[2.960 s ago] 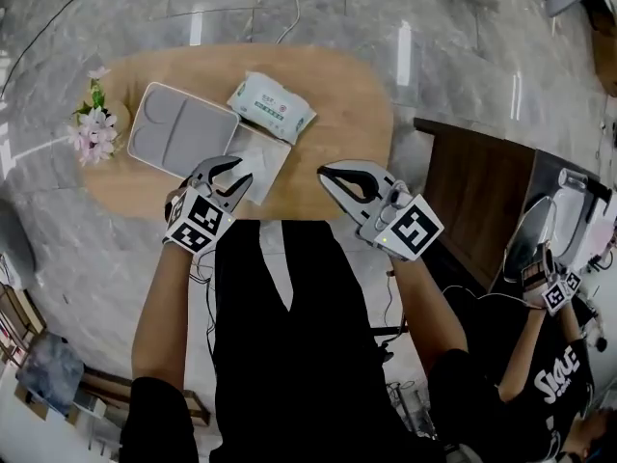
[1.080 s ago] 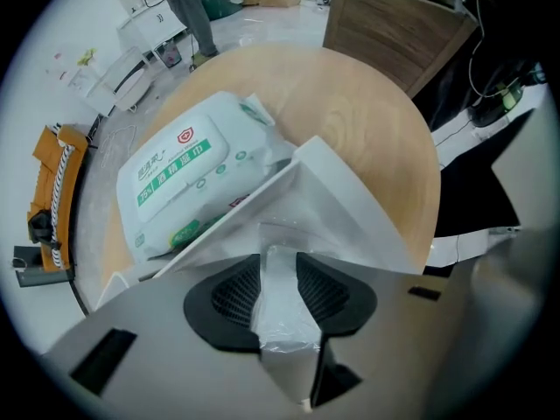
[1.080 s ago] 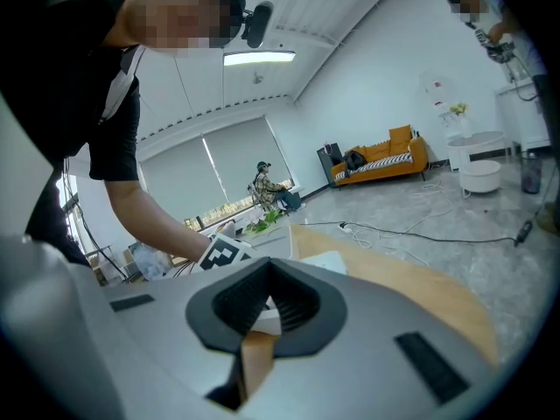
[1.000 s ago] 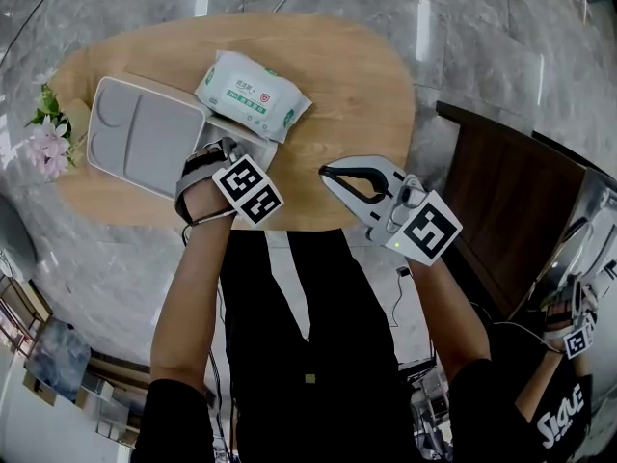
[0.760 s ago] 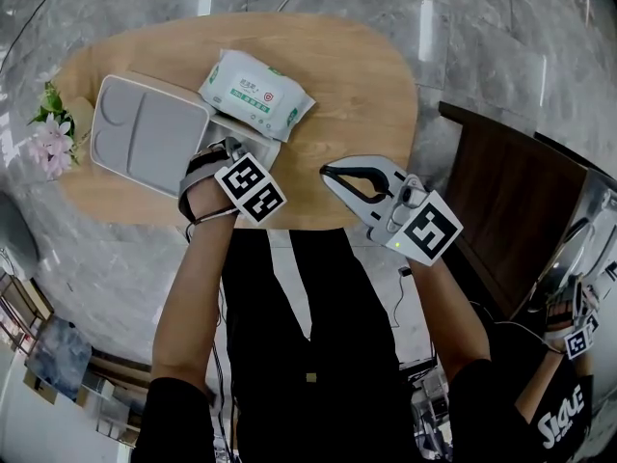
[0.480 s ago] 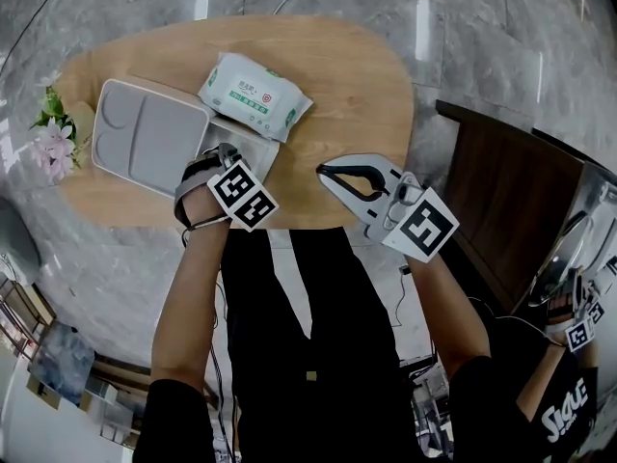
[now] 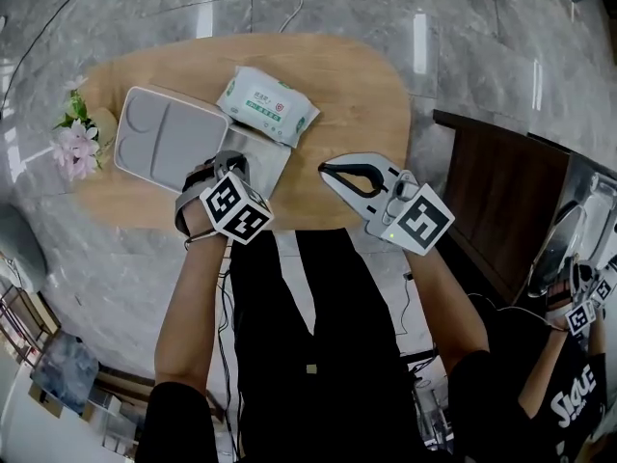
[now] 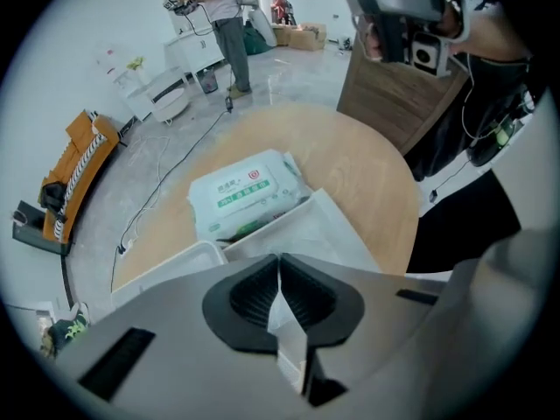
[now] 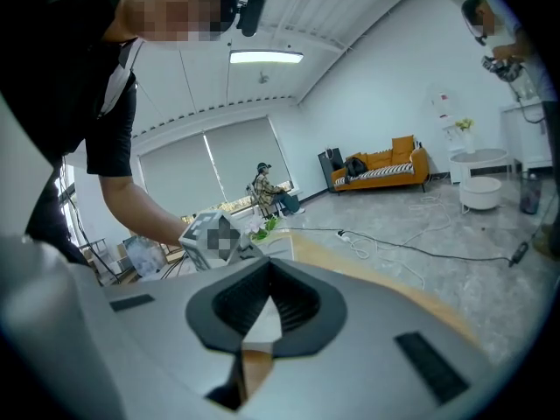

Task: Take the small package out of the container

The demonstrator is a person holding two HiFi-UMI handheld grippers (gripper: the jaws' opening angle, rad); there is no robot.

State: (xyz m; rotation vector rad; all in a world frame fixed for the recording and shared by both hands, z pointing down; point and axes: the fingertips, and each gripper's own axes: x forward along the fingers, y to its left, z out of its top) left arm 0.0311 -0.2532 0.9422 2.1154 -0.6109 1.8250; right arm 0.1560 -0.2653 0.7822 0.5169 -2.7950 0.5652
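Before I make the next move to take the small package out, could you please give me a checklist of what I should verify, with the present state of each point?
1. Left tongs grip: they have just closed on a thin white edge, apparently of the white container. Ok.
2. Small package in sight: it lies at the container's far edge. Ok.
3. Package free of the container: its near edge is hidden behind the white rim. Cannot tell.
4. Right tongs ready to take it: shut, holding nothing. Not ok, open them first.
5. Way from right tongs to package: only bare wooden table between. Ok.
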